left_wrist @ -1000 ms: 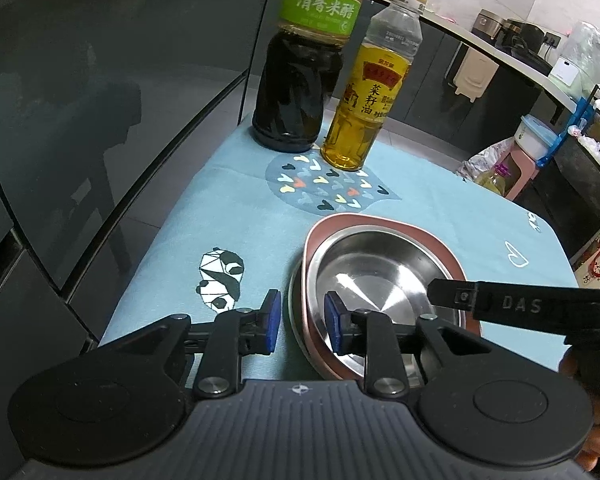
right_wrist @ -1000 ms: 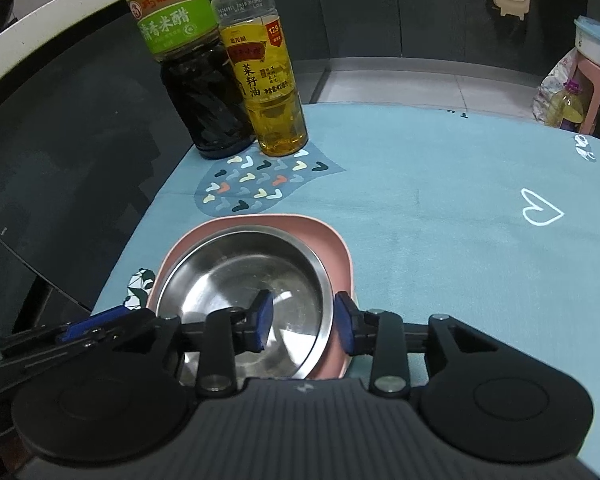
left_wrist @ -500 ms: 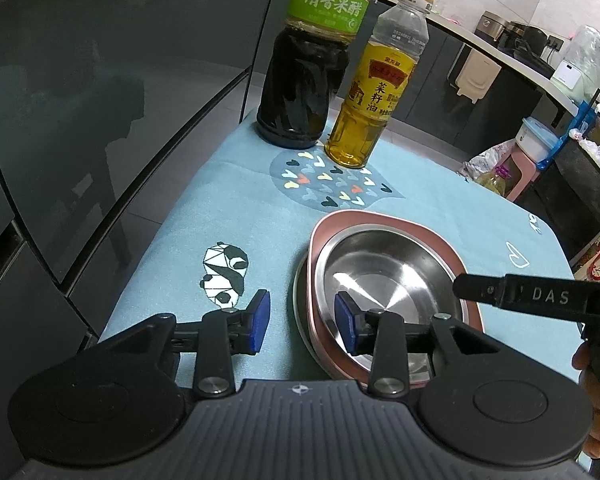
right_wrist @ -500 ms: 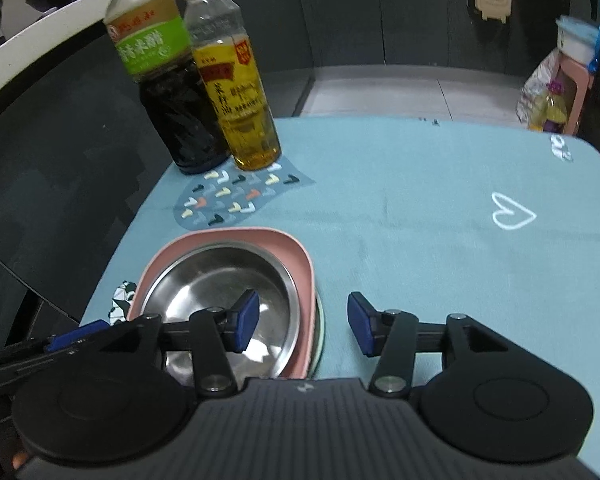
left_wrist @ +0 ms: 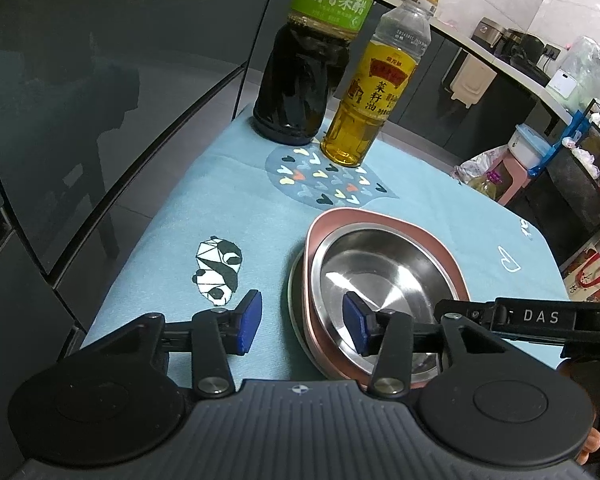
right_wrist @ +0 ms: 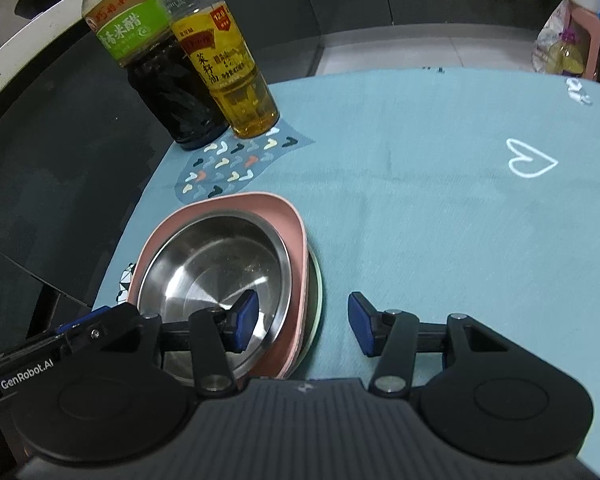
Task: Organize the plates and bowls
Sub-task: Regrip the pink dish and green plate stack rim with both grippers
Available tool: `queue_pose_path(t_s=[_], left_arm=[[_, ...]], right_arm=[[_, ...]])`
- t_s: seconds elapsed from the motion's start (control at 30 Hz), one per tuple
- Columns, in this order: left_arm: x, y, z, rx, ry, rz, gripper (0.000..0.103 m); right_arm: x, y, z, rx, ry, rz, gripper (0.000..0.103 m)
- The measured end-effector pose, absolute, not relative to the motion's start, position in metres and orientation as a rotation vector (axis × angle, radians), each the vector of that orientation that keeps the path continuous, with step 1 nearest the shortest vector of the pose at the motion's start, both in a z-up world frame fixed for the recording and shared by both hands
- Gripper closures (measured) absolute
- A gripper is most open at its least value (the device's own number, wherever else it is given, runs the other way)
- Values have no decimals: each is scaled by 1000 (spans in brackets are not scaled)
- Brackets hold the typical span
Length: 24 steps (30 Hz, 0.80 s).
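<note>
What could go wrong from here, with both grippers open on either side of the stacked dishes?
1. The steel bowl sits loose in the pink plate, which overhangs a pale plate; closing the right gripper or left gripper on one rim could tilt or slide the stack.
2. The stack lies near the cloth's front-left edge, so a shove could push it off.
3. The grippers are close together and may collide.

Both wrist views close, flanking shared bowl stack (left_wrist: 384,276) (right_wrist: 216,276), probably angled downward.
</note>
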State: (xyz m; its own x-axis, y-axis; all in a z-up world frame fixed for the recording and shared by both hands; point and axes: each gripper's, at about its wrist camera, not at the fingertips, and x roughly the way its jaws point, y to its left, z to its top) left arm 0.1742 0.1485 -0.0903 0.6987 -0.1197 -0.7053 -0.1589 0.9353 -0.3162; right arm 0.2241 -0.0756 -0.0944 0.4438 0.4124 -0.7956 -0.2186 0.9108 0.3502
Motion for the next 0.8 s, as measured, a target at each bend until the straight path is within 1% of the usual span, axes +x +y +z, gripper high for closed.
queue_pose_path(t_s=[0.23,0.4,0.8], left_arm=[[182,147,-98,-372,826,28,60],[186,147,-102,-386,839,27,51],[190,145,-107,-388,848,34,49]], right_arm=[[229,-78,-101,229,1055,419,62],[232,-79,-101,243,1058,433,61],[237,-96,-103,318,1070,422,61]])
